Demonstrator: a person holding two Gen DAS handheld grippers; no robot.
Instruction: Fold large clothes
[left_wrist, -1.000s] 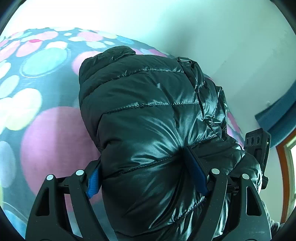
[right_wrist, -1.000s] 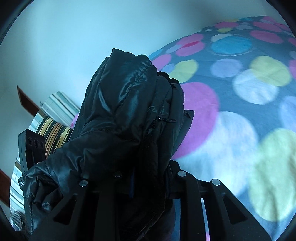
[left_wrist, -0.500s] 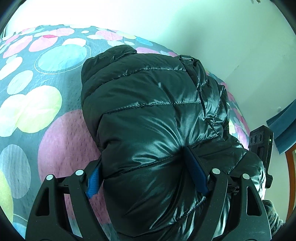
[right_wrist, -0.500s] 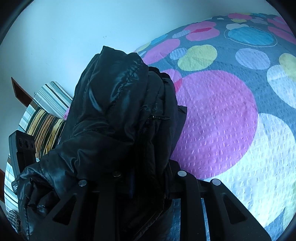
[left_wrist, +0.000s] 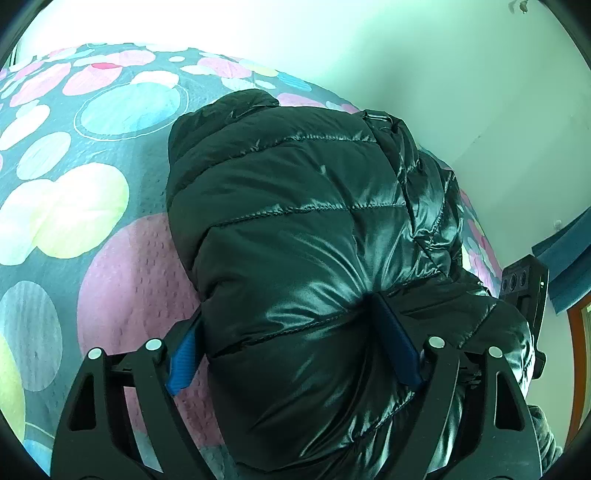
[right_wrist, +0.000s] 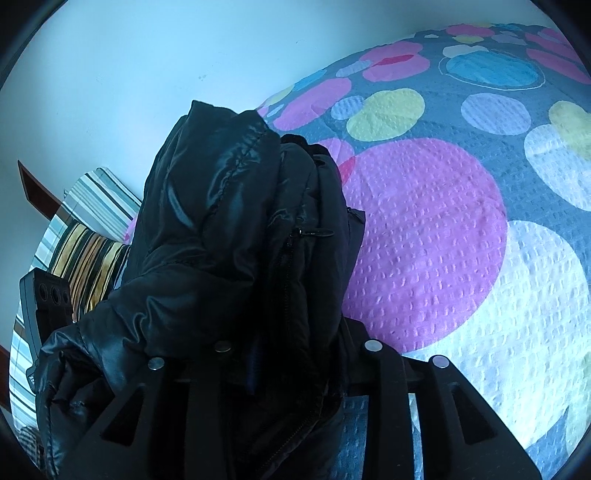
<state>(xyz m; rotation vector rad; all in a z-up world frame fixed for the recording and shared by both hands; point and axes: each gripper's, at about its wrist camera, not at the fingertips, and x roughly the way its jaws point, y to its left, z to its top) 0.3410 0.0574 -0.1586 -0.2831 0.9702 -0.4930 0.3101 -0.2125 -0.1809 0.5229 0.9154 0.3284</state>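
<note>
On bedspread: one black jacket

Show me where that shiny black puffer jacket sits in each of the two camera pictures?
Left wrist view: the black puffer jacket fills the centre, bulging between the blue pads.
Right wrist view: the jacket stands left of centre, its zipper facing the camera.
Shared landmark: the big pink circle on the dotted bedspread beside the jacket.

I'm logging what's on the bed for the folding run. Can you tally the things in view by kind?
Black jacket: 1
Spotted bedspread: 1
Striped pillow: 1
Grippers: 2, left gripper and right gripper
Total: 5
</note>
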